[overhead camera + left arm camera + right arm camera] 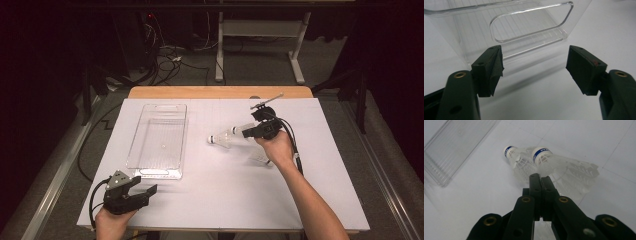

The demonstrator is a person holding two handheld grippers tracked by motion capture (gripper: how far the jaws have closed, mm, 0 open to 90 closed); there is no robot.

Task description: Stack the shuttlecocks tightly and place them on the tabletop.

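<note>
At the lower left of the high view my left claw [142, 191] rests on the table [210, 200], jaws wide apart with nothing between them, just below the near end of the clear plastic tray [159, 140]. The tray lies left of centre. Right of centre, my right claw [245, 133] has its jaws pressed together on the skirt of a shuttlecock [556, 167], held above the table. A second shuttlecock [517, 162] sits just beside it; whether the two touch, I cannot quite tell.
</note>
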